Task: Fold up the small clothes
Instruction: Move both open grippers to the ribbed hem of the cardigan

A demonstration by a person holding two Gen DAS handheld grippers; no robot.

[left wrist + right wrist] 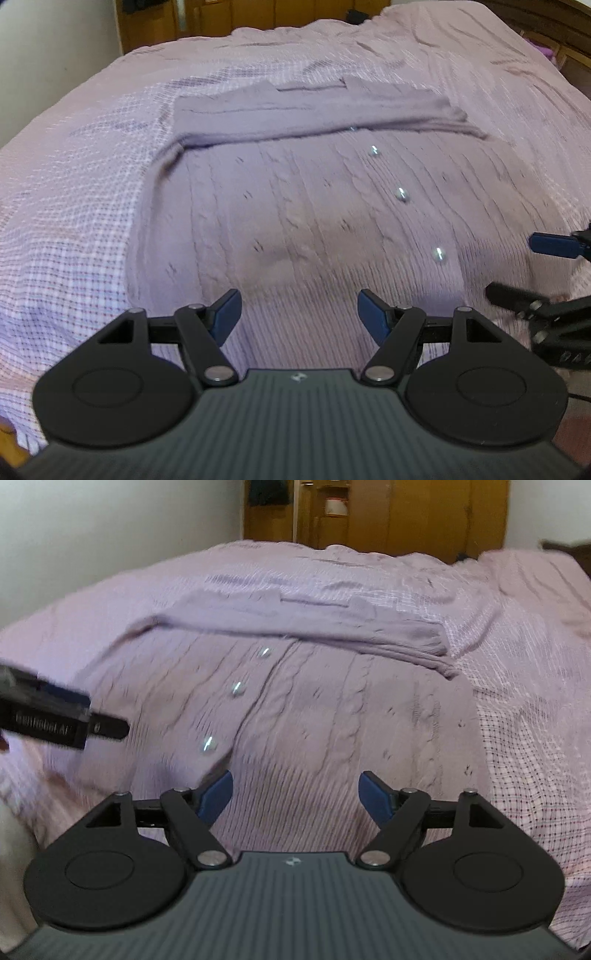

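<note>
A lilac cable-knit cardigan (295,206) (314,709) lies flat on the bed, its front up, with a row of shiny buttons (402,194) (238,689). Both sleeves are folded across its far part (314,110) (303,620). My left gripper (299,314) hovers open over the cardigan's near hem, left of the buttons, nothing between its blue pads. My right gripper (295,794) is open over the hem right of the buttons, also holding nothing. Each gripper shows at the edge of the other's view: the right one (524,269) and the left one (107,727).
The bed carries a pink checked sheet (74,192) (528,720) around the cardigan. A white wall (110,524) and a wooden wardrobe (406,513) stand beyond the far edge. The sheet is rumpled toward the far right.
</note>
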